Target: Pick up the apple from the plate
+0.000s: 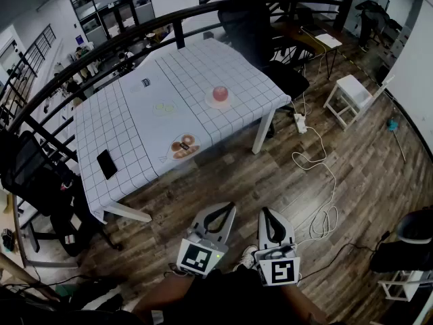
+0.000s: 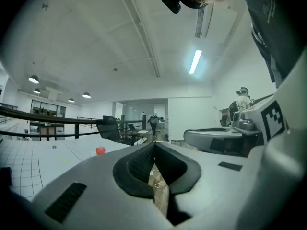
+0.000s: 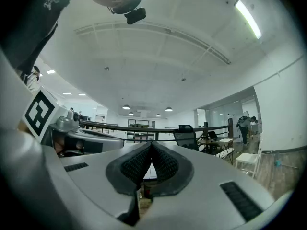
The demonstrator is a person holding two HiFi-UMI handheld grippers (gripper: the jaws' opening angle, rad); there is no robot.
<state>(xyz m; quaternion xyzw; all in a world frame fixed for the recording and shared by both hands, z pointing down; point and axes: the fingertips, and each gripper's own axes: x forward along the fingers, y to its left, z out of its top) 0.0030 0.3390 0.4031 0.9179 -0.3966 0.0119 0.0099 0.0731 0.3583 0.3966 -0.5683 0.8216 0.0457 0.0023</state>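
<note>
Firstly, judging by the gap, the job is approach. The left gripper and right gripper, jaws pressed together on nothing, hang well short of the table. Step in, open one wide and meet the apple level, on its plate toward the table's right end. Both grippers point level, side by side, toward the table.

The head view looks steeply down, the table far off at 11 o'clock. Each gripper view looks level from low, jaws close at 6 o'clock; the left shares table and apple with the head view.
</note>
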